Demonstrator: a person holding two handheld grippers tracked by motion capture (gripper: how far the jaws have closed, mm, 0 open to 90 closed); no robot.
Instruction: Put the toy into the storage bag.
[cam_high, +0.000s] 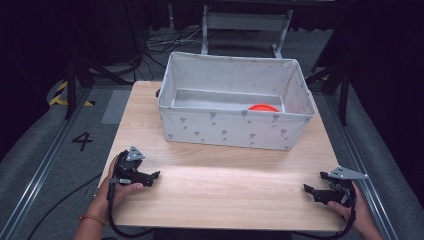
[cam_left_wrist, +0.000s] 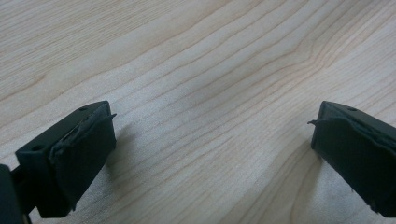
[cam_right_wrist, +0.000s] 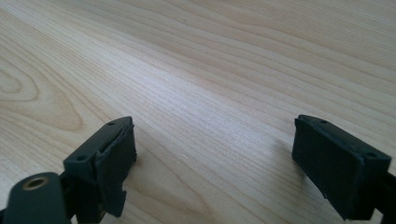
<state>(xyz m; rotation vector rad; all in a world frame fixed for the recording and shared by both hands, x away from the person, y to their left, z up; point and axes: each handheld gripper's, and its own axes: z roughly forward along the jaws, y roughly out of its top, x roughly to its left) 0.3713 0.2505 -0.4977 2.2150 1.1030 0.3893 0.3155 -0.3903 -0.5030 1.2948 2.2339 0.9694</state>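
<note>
Pale wood table (cam_high: 225, 185), dark studio floor around, grey carpet strips and rails at both sides.

Near edge, left: left gripper (cam_high: 156, 175) held in a hand (cam_high: 120, 192), low over the boards, nose turned inward toward table centre. Jaws wide apart, nothing between them but bare grain, as seen in the left gripper view (cam_left_wrist: 210, 135).

Near edge, right: right gripper (cam_high: 316, 182) held in the other hand (cam_high: 357, 210), close to the right-hand corner, nose likewise turned inward. Jaws wide apart, bare wood between, confirmed in the right gripper view (cam_right_wrist: 212, 144).

Middle ground: broad open band of tabletop between grippers and bin, free for moving.

Far half: grey fabric bin (cam_high: 235, 127), open-topped, patterned, long axis running left to right, its near wall facing the person, its far wall at or past the far table edge.

Inside bin: orange disc (cam_high: 263, 107), lying flat on the floor of the bin, right of centre, partly hidden behind the near wall.

Key relation: disc ahead of both grippers and beyond the near wall; judged closer to the right gripper, lying forward and inward of it. Reach likely to call for a lift over the rim, then a descent inside; near wall the one edge to clear.

Beyond: cables and a metal frame on the floor behind the bin.
</note>
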